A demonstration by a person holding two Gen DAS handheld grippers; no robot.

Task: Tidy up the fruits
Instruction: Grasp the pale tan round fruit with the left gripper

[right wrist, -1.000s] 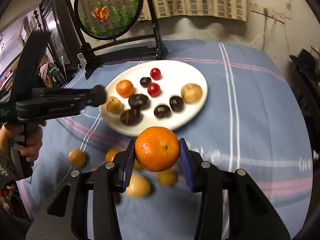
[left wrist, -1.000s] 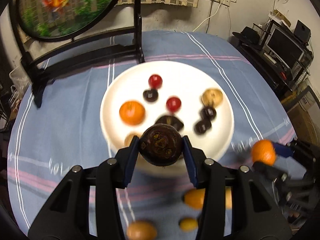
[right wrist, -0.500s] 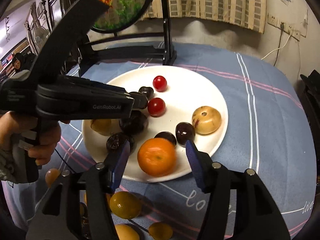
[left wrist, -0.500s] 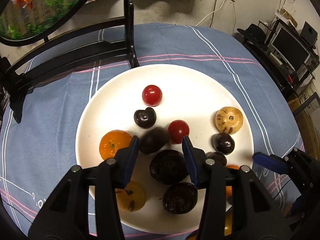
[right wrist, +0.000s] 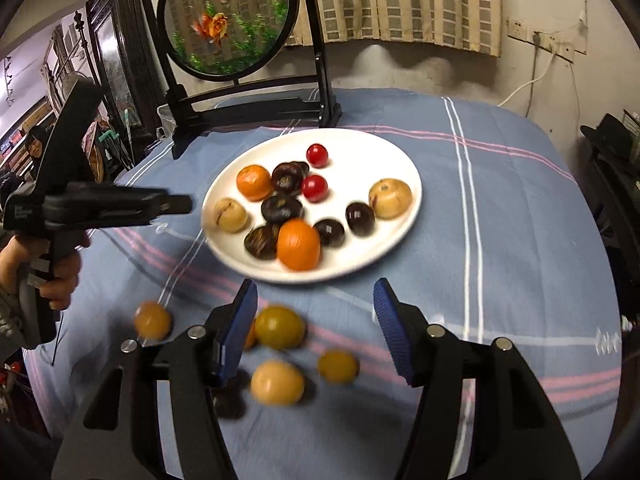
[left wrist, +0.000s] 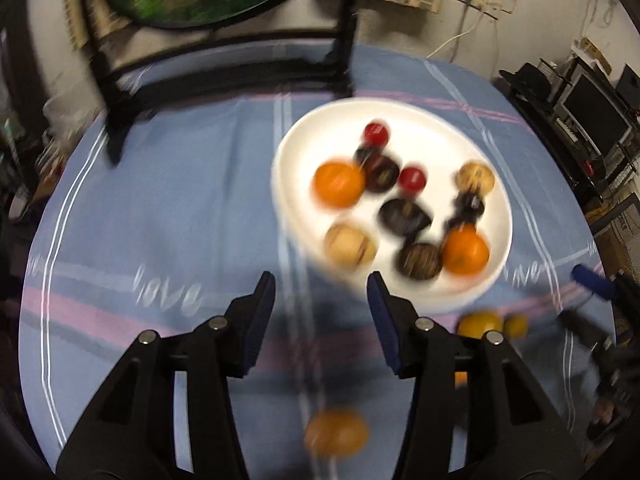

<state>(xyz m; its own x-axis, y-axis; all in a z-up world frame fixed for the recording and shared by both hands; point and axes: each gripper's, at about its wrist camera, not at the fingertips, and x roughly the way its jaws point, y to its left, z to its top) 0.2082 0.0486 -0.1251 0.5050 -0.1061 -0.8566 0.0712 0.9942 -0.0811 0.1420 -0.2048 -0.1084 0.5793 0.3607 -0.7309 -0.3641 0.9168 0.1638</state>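
Observation:
A white plate (right wrist: 396, 152) on the blue tablecloth holds several fruits: two oranges (right wrist: 298, 244), dark plums (right wrist: 281, 209), two red cherry tomatoes (right wrist: 315, 188) and tan fruits (right wrist: 390, 198). The plate also shows in the left wrist view (left wrist: 416, 120), blurred. My right gripper (right wrist: 314, 326) is open and empty, above loose yellow-orange fruits (right wrist: 279, 327) on the cloth in front of the plate. My left gripper (left wrist: 320, 304) is open and empty, just left of the plate's near edge. It shows at the left in the right wrist view (right wrist: 176, 204).
A round fish-painting screen (right wrist: 226, 20) on a black stand (right wrist: 256, 106) is behind the plate. More loose fruits (left wrist: 336, 432) lie on the cloth near the front edge. The table edge drops off to the right, with shelves and electronics (left wrist: 592, 108) beyond.
Both grippers have pulled back from the plate, open and empty. The dark plum and the orange they held a second ago now lie on the plate. The left view is motion-blurred.

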